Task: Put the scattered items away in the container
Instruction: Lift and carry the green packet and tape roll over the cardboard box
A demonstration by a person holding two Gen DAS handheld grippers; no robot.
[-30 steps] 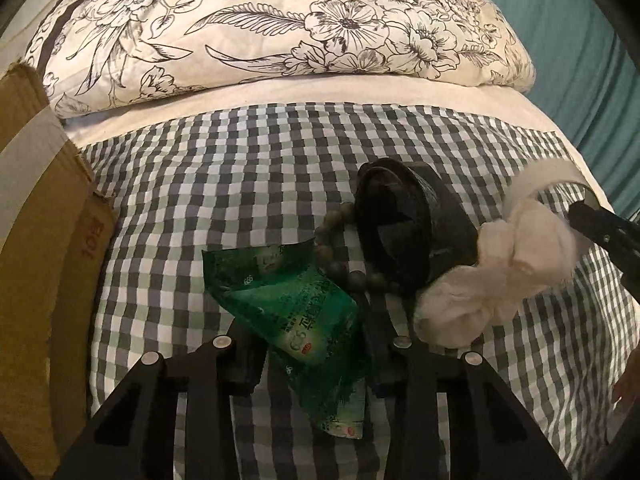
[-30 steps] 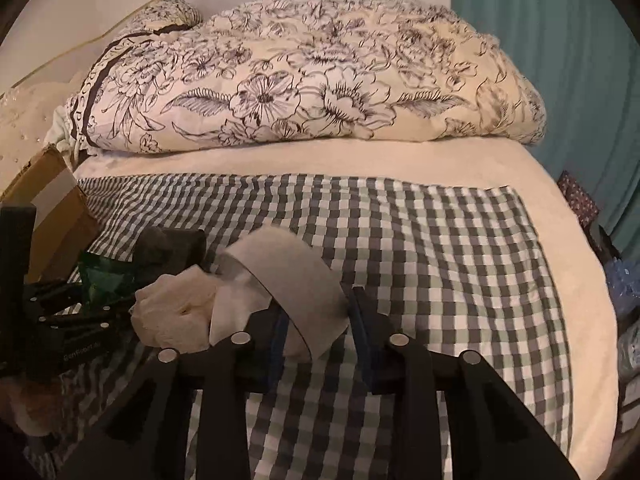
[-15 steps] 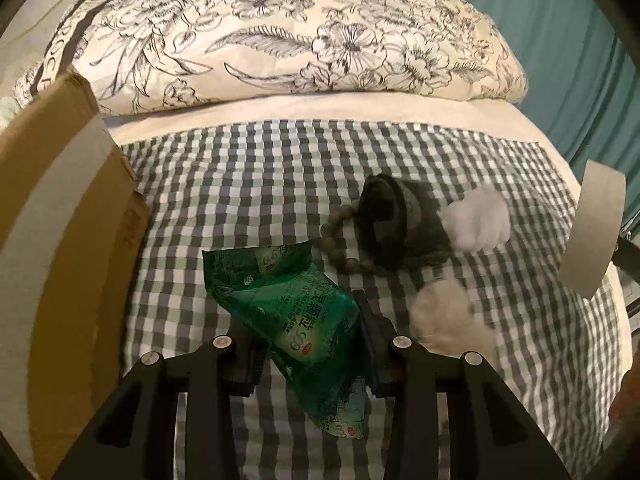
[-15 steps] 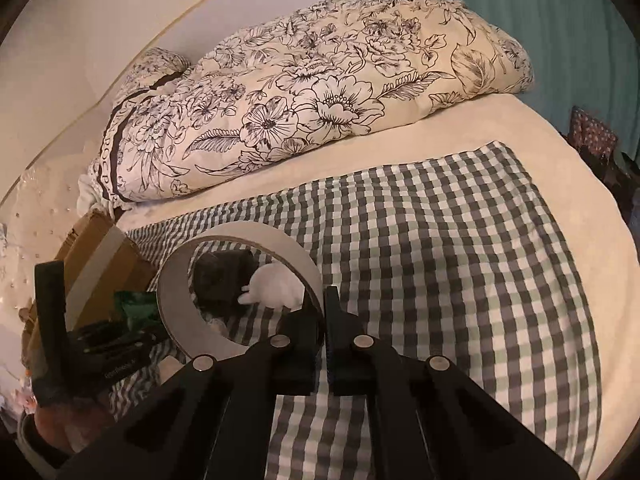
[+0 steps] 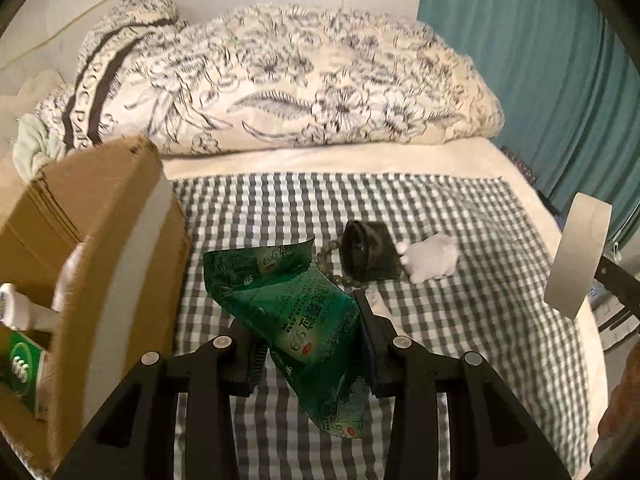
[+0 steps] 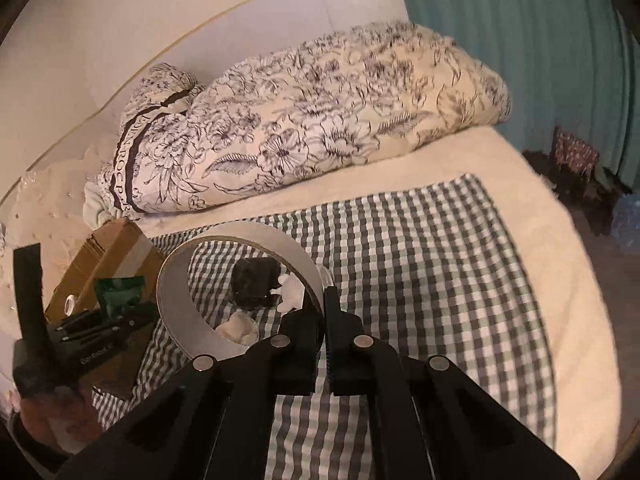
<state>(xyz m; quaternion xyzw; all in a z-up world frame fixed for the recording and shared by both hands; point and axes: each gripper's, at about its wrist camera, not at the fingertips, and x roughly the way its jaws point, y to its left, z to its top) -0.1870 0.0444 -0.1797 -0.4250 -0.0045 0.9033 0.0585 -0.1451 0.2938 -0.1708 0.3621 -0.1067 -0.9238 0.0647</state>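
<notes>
At far left, box (image 5: 104, 248) standing open on the bed, just beside left gripper (image 5: 308, 344), whose fingers (image 5: 370, 344) clamp green packet (image 5: 296, 312), long axis slanting across them. At middle, lying on checked cloth (image 5: 460, 320): beads (image 5: 332, 264), dark pouch (image 5: 370, 256), white plush (image 5: 432, 258). At right, well apart from box, right gripper (image 6: 323, 344), just closed, pinching wall of tape roll (image 6: 236, 292); so left is nearer.

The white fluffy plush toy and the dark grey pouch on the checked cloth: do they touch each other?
Touching. In the left wrist view the white fluffy plush toy lies right against the side of the dark grey pouch, with no cloth visible between them.
</notes>
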